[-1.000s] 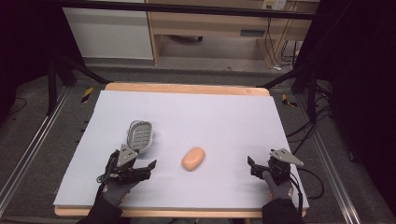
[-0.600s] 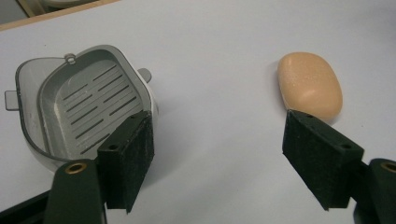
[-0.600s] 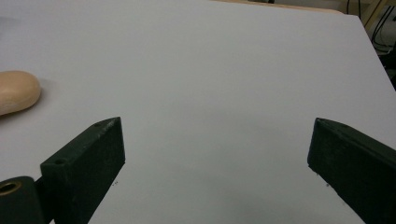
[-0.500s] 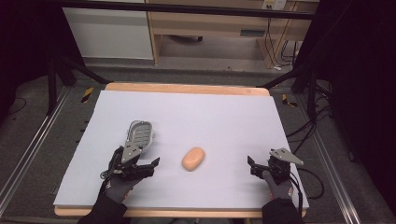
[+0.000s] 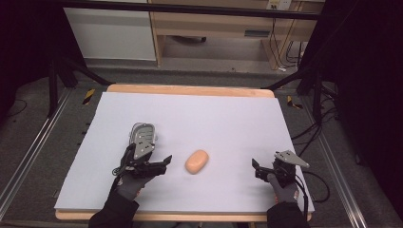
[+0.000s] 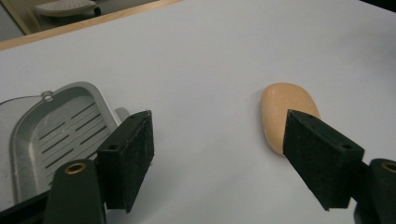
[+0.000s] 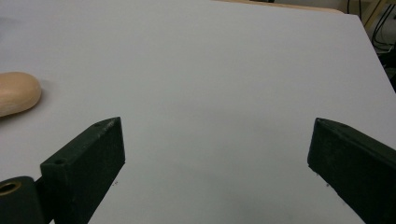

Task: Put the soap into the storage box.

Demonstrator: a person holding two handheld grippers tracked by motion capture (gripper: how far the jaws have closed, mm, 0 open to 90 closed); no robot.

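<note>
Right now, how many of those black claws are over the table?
2. The left claw hovers near the table's front left, beside the grey slotted tray and the tan soap-like lump. The right claw hovers near the front right, over bare white tabletop.

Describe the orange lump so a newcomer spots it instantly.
Start at the white table, then look near its front edge, roughly mid-width. The soap bar lies there, between the left tongs and right tongs. It is smooth, oval and peach-orange, unlike the slotted grey soap dish.
</note>
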